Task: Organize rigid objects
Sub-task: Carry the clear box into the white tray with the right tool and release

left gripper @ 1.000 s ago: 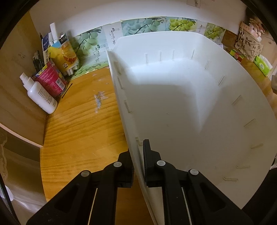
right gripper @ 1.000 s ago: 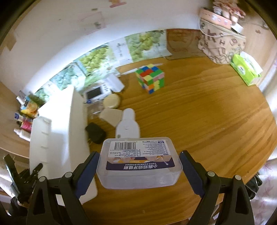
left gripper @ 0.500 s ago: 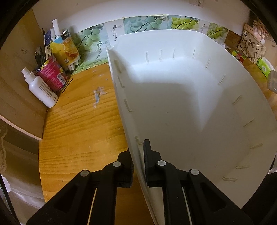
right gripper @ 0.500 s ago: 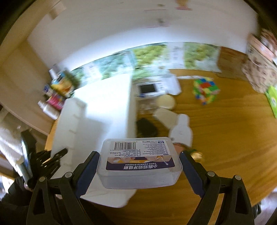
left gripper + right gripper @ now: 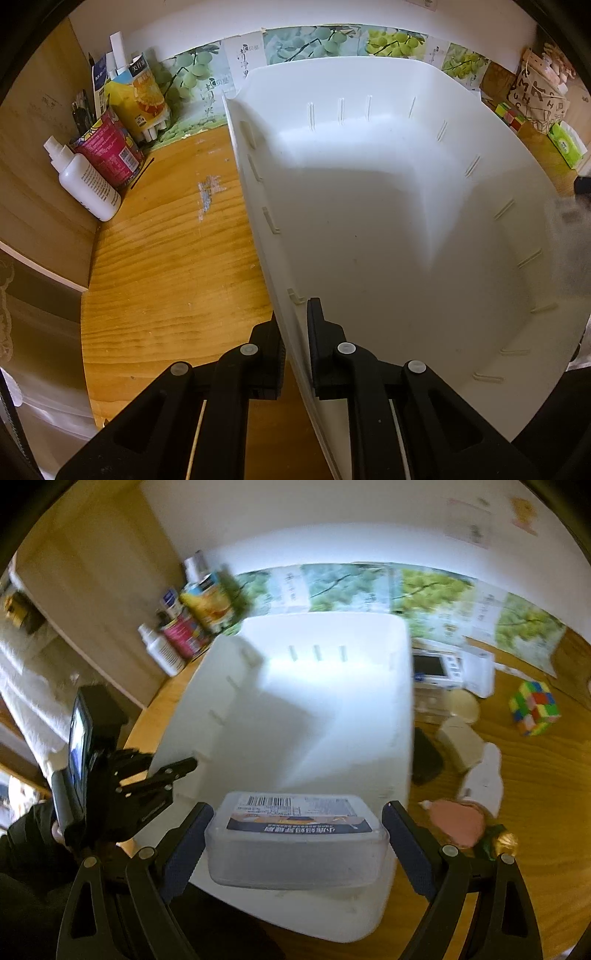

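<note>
The clear plastic box (image 5: 295, 843) with a barcode label on its lid sits crosswise between the blue-padded fingers (image 5: 184, 843) of the right gripper (image 5: 295, 849), which stands wide with its pads set against the box's two short ends, carrying it in the air. In the right wrist view the box hangs at about 6 o'clock, over the near rim of the white bin (image 5: 303, 716), whose open, empty interior fills the middle of that view. The left gripper (image 5: 295, 347) is nearly closed, pinching the bin's thin side wall between its two black fingers (image 5: 325, 332) and tipping the bin so its mouth faces the incoming box; in the right wrist view this gripper shows at 9 o'clock. Beyond the bin, at about 3 o'clock in the right wrist view, the wooden table (image 5: 535, 775) carries the things not yet sorted: a colourful puzzle cube (image 5: 535, 712), a small white device with a screen (image 5: 439, 666), a dark flat object (image 5: 424, 760) and some pale blocks; bottles and cartons crowd the corner at 11 o'clock. The step in hand looks like loading the box into the bin. The next move probably calls for carrying the box forward and down past the rim toward the bin floor, then parting the fingers only once it rests, while the left gripper holds the wall firm.
</note>
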Demonstrator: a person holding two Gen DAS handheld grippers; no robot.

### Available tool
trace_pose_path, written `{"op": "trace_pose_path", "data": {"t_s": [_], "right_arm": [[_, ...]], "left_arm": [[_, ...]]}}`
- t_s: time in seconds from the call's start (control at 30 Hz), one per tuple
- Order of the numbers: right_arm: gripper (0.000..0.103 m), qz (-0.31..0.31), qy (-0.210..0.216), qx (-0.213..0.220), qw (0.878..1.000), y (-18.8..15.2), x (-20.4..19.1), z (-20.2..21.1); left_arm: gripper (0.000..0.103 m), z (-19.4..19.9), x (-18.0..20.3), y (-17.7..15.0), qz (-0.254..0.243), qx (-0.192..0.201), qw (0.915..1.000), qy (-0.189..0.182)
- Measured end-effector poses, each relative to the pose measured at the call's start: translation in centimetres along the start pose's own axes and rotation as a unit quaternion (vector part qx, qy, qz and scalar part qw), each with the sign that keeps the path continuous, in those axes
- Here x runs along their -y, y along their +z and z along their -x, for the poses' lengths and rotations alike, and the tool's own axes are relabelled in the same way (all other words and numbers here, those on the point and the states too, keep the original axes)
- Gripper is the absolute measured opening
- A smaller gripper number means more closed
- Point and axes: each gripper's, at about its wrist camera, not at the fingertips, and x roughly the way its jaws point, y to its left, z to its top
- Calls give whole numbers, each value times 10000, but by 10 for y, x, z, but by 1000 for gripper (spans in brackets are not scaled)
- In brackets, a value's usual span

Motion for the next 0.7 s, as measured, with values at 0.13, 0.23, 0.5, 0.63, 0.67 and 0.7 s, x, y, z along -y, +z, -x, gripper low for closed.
{"op": "trace_pose_path", "data": {"t_s": [0.13, 0.23, 0.5, 0.63, 0.67, 0.7], "right_arm": [[93, 225, 120, -152, 9996, -2, -17, -11], [93, 364, 216, -262, 9988, -3, -28, -20], [93, 595, 313, -449, 9967, -3, -45, -37], [93, 560, 313, -519, 9966, -3, -47, -42], [93, 556, 296, -540, 9966, -3, -47, -43], [93, 551, 295, -549, 9965, -4, -47, -43]], "left_arm": [[12, 0, 0, 1, 21, -50, 10000, -11], [12, -1, 0, 2, 67, -103, 9999, -19], [16, -4, -1, -3, 147, -327, 9993, -129], [17, -4, 1, -6, 172, -399, 9990, -135], [17, -3, 1, -7, 176, -408, 9989, -132], [17, -3, 1, -7, 188, -433, 9988, -134]]}}
